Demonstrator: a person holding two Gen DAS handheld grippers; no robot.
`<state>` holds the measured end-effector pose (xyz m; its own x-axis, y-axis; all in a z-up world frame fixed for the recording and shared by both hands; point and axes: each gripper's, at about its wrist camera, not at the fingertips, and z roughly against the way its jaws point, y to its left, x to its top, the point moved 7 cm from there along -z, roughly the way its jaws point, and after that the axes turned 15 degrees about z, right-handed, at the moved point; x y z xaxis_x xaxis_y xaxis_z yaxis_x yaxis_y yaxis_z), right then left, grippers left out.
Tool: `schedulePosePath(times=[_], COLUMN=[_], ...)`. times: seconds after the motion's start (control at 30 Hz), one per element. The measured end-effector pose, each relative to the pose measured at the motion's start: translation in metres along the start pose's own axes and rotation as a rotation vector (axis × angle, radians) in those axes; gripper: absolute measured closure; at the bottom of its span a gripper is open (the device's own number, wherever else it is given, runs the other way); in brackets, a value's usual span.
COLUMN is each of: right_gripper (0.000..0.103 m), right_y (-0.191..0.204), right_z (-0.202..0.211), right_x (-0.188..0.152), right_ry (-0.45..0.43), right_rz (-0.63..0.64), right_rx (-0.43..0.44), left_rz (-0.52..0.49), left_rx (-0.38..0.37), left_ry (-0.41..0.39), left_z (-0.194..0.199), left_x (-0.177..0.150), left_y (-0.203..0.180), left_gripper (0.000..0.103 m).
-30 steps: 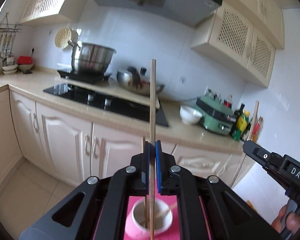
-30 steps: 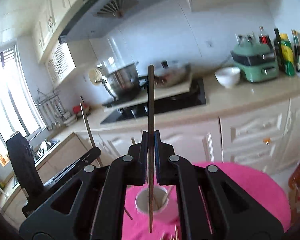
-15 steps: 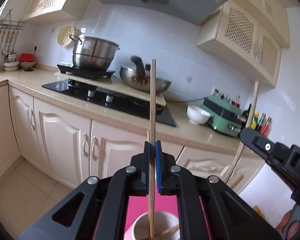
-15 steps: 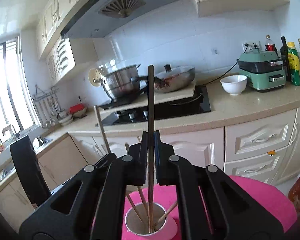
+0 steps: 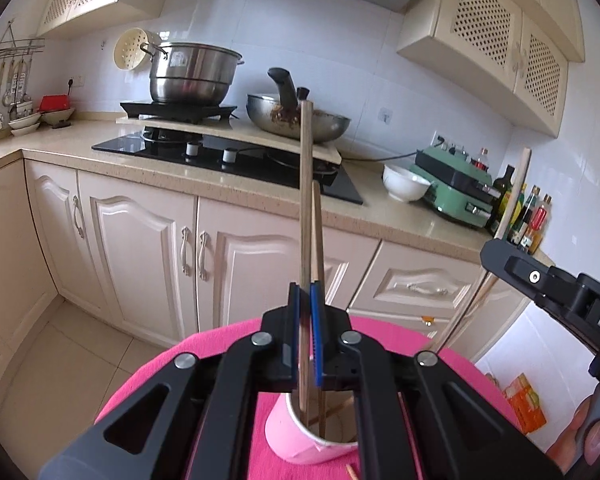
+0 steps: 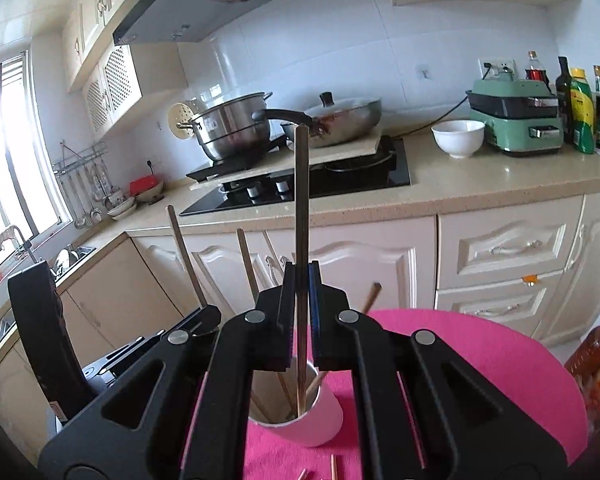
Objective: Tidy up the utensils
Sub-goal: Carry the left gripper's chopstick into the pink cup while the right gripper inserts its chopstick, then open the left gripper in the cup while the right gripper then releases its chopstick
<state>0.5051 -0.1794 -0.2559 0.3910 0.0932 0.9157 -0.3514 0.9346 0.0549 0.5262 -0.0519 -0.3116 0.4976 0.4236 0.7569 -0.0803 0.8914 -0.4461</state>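
A pink cup [image 5: 296,436] stands on a round table with a pink cloth [image 5: 204,356]; it also shows in the right wrist view [image 6: 320,420] and holds several chopsticks. My left gripper [image 5: 306,336] is shut on a light wooden chopstick [image 5: 305,200], held upright with its lower end inside the cup. My right gripper [image 6: 300,312] is shut on a dark chopstick [image 6: 301,200], also upright with its tip in the cup. The right gripper shows at the right edge of the left wrist view [image 5: 540,280], and the left gripper at the left of the right wrist view [image 6: 100,364].
Loose chopsticks [image 6: 332,470] lie on the pink cloth [image 6: 480,360] in front of the cup. Behind are cream kitchen cabinets [image 5: 220,248], a counter with a black hob [image 5: 228,156], a steel pot [image 5: 192,76], a wok [image 5: 300,120], a white bowl [image 5: 406,184] and a green appliance [image 5: 456,184].
Both grippers have come down and in toward the cup; both chopstick tips, above the cup a second ago, now reach inside it.
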Motion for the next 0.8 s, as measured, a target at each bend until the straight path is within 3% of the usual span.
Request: schedulePosePath(times=[0.3, 0.43, 0.6, 0.8], right_gripper=[0.096, 0.096, 0.096, 0.096], right_y=[0.008, 0.015, 0.022, 0.030], right_z=[0.002, 0.002, 0.003, 0.004], right_x=[-0.014, -0.023, -0.030, -0.035], right_ry=[0.052, 0.074, 0.092, 0.105], right_rz=[0.000, 0.010, 0.015, 0.023], right_rx=[-0.006, -0.008, -0.012, -0.023], left_rz=[-0.042, -0.054, -0.072, -0.124], left_rx=[0.043, 0.076, 0.112, 0.197], left_ry=[0.071, 0.087, 0.107, 0.075], left_z=[0.004, 0.012, 0.027, 0.049], left_x=[-0.011, -0.011, -0.012, -0.008], left_y=[0.000, 0.003, 0.008, 0.017], left_gripper=[0.096, 0.074, 0.071, 0.068])
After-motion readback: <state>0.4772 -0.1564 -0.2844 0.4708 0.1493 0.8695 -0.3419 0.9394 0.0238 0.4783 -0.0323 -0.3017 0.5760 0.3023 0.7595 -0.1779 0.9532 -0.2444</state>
